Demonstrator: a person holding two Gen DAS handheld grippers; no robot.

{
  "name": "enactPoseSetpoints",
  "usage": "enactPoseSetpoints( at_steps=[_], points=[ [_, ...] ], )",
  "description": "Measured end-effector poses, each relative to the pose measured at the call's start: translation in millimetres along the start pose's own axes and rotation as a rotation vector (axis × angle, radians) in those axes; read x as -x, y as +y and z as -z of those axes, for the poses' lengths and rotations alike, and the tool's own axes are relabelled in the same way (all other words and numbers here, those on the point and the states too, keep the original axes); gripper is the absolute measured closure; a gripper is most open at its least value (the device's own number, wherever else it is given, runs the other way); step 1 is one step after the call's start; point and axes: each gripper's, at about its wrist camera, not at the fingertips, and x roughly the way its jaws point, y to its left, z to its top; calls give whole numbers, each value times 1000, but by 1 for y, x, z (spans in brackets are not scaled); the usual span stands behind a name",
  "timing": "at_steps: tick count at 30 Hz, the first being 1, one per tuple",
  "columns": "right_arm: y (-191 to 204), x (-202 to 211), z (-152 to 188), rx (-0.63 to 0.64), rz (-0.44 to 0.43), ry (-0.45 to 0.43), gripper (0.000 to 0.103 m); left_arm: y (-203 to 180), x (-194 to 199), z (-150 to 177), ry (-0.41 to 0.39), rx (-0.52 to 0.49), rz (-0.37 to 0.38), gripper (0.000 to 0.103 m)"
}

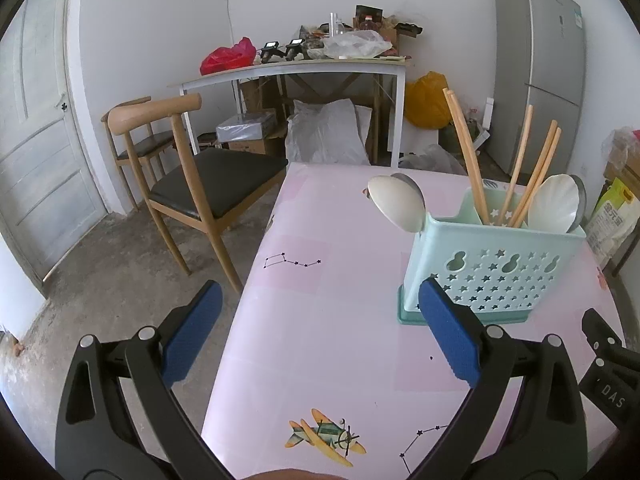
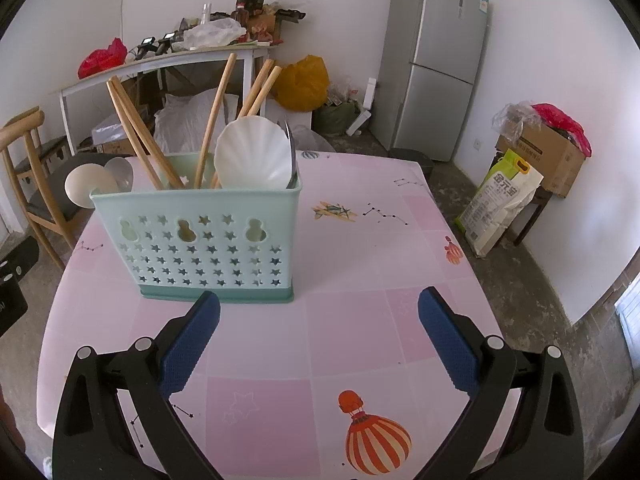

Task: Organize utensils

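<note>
- The left claw [image 1: 320,320] stands wide open with nothing between its blue ribbed pads [image 1: 450,334]; it hangs low over the near left edge of the surface, pointing ahead.
- The right claw [image 2: 319,332] is likewise spread apart and empty, hovering above the pink patterned surface [image 2: 360,264] just short of the holder.
- At about eleven o'clock from the right claw, and one o'clock from the left, stands the mint-green plastic utensil holder with star-shaped holes [image 2: 200,240], upright on its darker base.
- Inside it lean the long wooden chopsticks [image 2: 214,116], tips down; a white shell-shaped spoon [image 2: 254,156] sits in the right end with a metal utensil behind it, and a round white spoon [image 2: 86,188] pokes out at the left end.
- I see no loose utensil on the surface in either view, so the sorting looks finished, or very nearly.
- Both claws seem pulled back clear of the holder, neither touching it.
</note>
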Motion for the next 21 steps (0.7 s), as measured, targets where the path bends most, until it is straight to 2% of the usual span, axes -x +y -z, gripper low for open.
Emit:
enactPoseSetpoints(
  at_steps=[21],
  points=[
    [2,3,0,-1,-14,8,6,-4,2,5,17,10,11,8]
  ],
)
